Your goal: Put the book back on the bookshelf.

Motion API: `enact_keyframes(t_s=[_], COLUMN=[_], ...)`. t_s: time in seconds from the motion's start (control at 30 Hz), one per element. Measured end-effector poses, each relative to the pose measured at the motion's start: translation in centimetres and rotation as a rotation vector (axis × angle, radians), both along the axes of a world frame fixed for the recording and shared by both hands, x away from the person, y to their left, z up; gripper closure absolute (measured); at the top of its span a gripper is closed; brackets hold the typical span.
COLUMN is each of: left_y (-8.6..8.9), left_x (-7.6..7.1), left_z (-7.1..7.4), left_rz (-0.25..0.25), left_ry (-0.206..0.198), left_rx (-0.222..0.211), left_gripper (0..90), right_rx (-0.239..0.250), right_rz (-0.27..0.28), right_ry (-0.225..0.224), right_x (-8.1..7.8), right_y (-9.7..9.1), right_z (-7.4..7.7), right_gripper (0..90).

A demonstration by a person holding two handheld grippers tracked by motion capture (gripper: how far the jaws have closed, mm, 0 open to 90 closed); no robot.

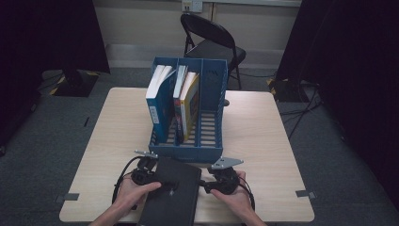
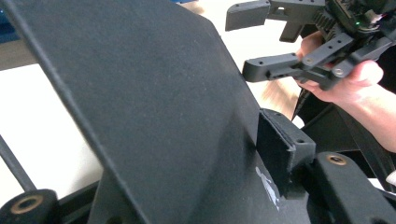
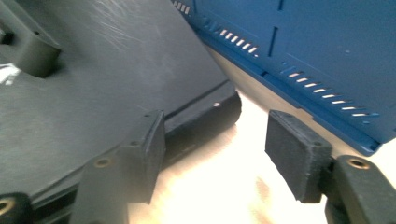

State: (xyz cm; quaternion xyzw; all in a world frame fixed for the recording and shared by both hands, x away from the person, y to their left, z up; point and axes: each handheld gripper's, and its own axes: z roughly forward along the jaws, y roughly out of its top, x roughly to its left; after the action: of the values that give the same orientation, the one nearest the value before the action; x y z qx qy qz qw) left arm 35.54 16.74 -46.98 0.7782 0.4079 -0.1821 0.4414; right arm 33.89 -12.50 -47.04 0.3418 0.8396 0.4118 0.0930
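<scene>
black folder [image 1: 170,195] lies flat before the blue file rack [image 1: 188,110], clamped across its left edge by left gripper [image 1: 147,176]; right gripper [image 1: 207,184] stands released beside it, best re-closed squarely before lifting.

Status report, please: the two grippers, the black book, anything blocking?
Left hand-held gripper shut on black book. Right hand-held gripper open beside its edge. Blue file rack directly ahead, right slot free.

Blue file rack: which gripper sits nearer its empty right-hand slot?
Right. The right gripper lies just below the blue file rack on that side; the left gripper grips the black book, further left.
</scene>
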Motion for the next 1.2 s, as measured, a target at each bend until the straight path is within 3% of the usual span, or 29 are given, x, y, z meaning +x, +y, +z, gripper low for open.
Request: enact_keyframes(t_s=[0.07, 0.13, 0.37, 0.53, 0.67, 0.9, 1.2], left_y=[0.3, 0.6, 0.5, 0.4, 0.2, 0.1, -0.2], left_x=[0.3, 0.4, 0.0, -0.4, -0.9, -2.1, -2.1], left_z=[-0.3, -0.3, 0.2, 0.5, 1.0, 1.9, 2.3], left_rz=[-0.012, -0.014, -0.009, -0.001, -0.002, -0.005, -0.004], left_ry=[0.031, 0.026, -0.014, -0.049, -0.087, -0.168, -0.193], left_rx=[-0.051, -0.088, -0.089, -0.094, -0.081, -0.081, -0.074], left_gripper=[54.8, 62.1, 65.9, 66.2, 66.5, 67.6, 68.4], right_rx=[0.007, 0.015, 0.024, 0.047, 0.071, 0.113, 0.142], right_rz=[0.006, 0.016, 0.033, 0.061, 0.120, 0.122, 0.102], right_ry=[-0.005, -0.002, 0.000, 0.029, 0.034, 0.084, 0.121], right_x=[-0.3, -0.5, -1.2, -1.4, -1.8, -1.8, -1.8], right_y=[0.0, 0.1, 0.6, 0.8, 1.0, 1.0, 1.1], right_z=[0.2, 0.3, 0.5, 0.4, 0.4, 0.2, -0.1], right_gripper=[36.0, 34.6, 24.4, 18.6, 18.3, 12.3, 8.7])
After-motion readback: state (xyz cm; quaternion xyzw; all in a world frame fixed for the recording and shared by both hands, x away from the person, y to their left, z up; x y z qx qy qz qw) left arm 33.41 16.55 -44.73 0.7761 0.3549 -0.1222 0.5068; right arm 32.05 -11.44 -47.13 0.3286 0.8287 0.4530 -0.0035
